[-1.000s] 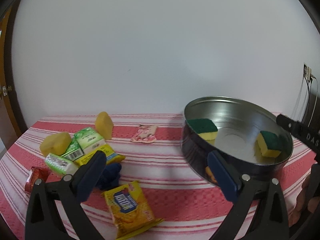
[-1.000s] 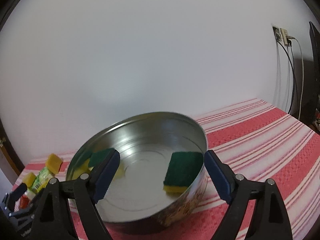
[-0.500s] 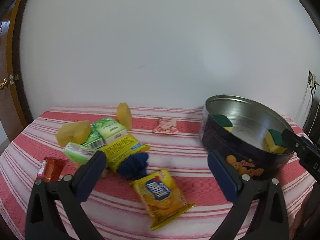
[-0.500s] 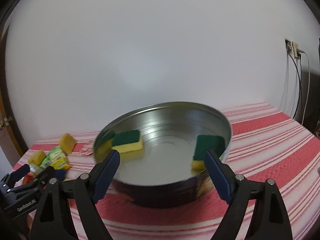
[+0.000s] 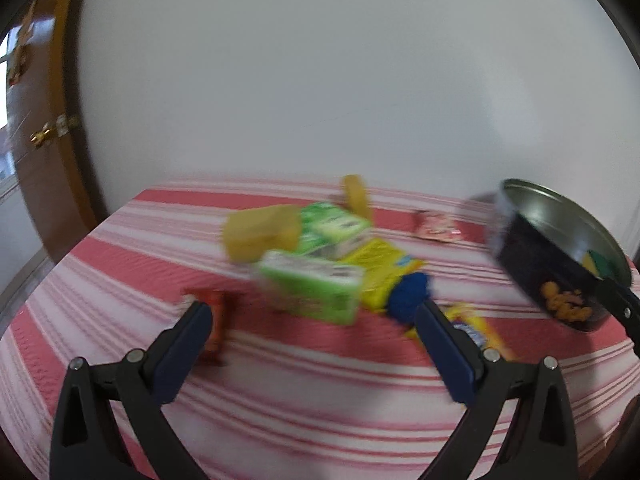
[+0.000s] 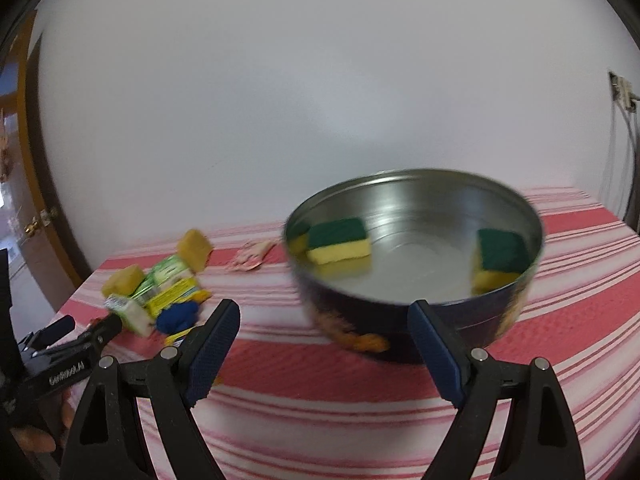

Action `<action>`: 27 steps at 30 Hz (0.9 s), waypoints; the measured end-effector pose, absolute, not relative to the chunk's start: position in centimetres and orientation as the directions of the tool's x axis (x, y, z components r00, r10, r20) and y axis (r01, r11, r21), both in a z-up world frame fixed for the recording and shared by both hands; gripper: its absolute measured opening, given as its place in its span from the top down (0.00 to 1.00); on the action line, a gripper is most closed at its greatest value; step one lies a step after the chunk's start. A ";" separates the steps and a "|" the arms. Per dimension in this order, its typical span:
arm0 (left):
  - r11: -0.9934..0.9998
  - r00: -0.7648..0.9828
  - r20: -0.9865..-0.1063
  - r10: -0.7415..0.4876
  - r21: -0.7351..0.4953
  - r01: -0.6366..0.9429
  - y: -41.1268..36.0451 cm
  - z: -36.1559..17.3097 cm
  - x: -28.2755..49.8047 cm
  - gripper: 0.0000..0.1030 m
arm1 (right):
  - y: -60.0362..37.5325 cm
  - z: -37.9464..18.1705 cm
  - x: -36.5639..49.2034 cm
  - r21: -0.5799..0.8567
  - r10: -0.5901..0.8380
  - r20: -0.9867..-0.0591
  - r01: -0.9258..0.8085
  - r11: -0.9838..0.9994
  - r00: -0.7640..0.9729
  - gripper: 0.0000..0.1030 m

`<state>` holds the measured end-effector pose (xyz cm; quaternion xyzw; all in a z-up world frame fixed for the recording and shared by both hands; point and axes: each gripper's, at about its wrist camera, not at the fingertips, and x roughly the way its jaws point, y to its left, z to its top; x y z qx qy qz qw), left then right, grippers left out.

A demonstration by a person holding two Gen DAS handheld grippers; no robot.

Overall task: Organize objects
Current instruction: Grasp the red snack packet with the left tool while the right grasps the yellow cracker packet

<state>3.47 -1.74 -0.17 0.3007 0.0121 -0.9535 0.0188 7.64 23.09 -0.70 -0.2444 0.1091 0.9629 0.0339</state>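
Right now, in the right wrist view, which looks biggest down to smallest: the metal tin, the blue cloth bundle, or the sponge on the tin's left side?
1. Metal tin, clearly largest.
2. Sponge and blue cloth bundle: too alike to rank, and both are blurred.

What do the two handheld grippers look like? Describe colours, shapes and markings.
Both the left gripper and right gripper have black angular frames, silver rivets and two blue ribbed pads. White lettering, too blurred to read, marks the left gripper's side in the right wrist view.
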 end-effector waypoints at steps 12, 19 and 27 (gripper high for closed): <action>-0.984 -0.696 -0.710 -0.112 -0.016 0.175 -9.1 -2.5 0.9 0.00 | 14.8 -2.6 3.8 0.137 -0.124 -0.645 0.045 -0.989 -0.754 0.15; -0.984 -0.615 -0.780 -0.118 0.009 0.178 -9.2 -4.0 -1.4 0.01 | 11.4 -4.1 1.4 0.061 -0.102 -0.741 0.084 -0.995 -0.664 0.15; -0.986 -0.589 -0.804 -0.086 -0.016 0.166 -9.3 -4.6 -2.7 0.11 | 9.8 -5.2 -0.1 0.002 -0.064 -0.790 0.102 -0.995 -0.610 0.15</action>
